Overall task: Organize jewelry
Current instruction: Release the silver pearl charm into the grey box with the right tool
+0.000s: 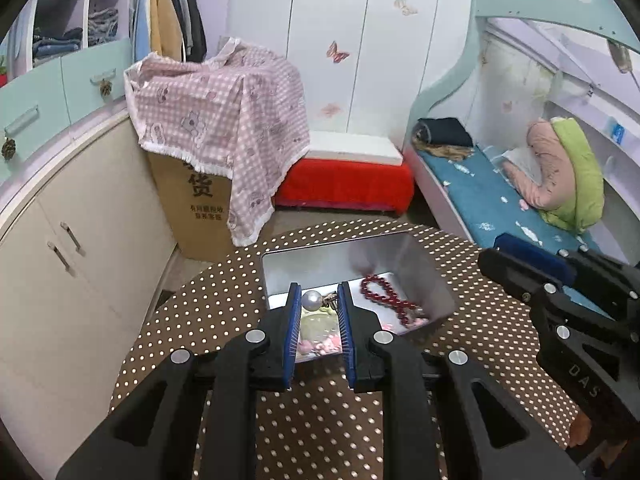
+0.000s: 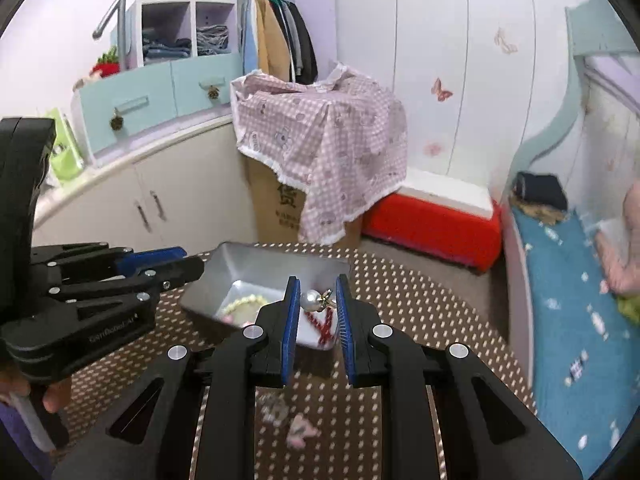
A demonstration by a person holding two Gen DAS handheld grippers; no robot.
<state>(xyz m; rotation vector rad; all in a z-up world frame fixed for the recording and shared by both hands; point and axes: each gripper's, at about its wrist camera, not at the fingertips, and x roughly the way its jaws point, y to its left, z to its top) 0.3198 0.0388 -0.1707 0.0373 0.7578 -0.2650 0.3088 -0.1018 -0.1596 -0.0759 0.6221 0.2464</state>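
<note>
I hold a pearl earring (image 1: 312, 300) in each narrow gripper (image 1: 319, 300) (image 2: 318, 300) (light, slippery, pinched across the bead), tray (image 1: 434, 276) at twelve o'clock.

Left gripper (image 1: 319, 300) fingers (image 1: 295, 312) pinch pearl earring (image 1: 313, 300) above tin (image 1: 424, 268).

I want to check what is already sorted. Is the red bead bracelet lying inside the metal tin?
Yes, the red bead bracelet lies on the floor of the open metal tin.
</note>
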